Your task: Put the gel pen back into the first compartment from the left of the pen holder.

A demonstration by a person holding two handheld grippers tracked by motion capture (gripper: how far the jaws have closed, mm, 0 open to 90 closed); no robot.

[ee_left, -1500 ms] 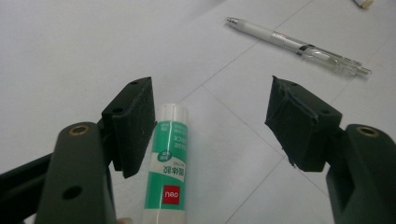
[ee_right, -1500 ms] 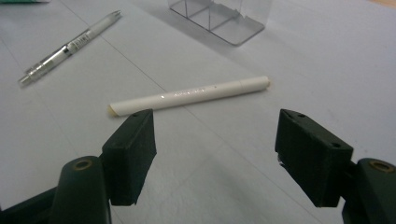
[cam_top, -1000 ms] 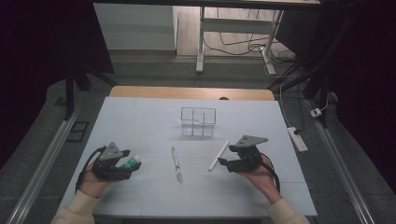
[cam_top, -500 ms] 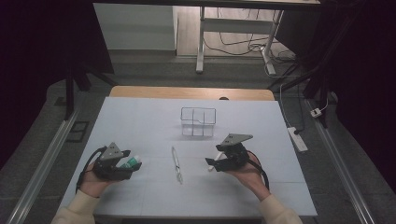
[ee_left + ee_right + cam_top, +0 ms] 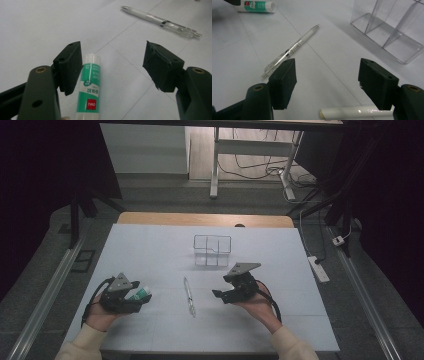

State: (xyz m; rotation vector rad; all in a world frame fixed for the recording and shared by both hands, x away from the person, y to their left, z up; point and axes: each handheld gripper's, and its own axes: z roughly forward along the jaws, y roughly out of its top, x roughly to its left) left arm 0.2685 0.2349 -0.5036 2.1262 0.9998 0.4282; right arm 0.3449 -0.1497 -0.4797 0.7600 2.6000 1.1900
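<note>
Near the right, our right tongs point(image 5: 218, 295) have slid left over the white pen point(image 5: 359, 111), spread around it without pinching. Our left tongs point(image 5: 145, 301) hover spread by the glue stick point(image 5: 90, 87).

Your left claw point(image 5: 112, 67) hides one flank of the green-and-white glue stick point(image 5: 89, 87), and the frame's bottom edge cuts its base. Under your right claw point(image 5: 327, 82), the white tube's point(image 5: 352, 112) far end vanishes behind a jaw. The clear plastic compartment box point(image 5: 387, 27) runs off the top edge.
</note>
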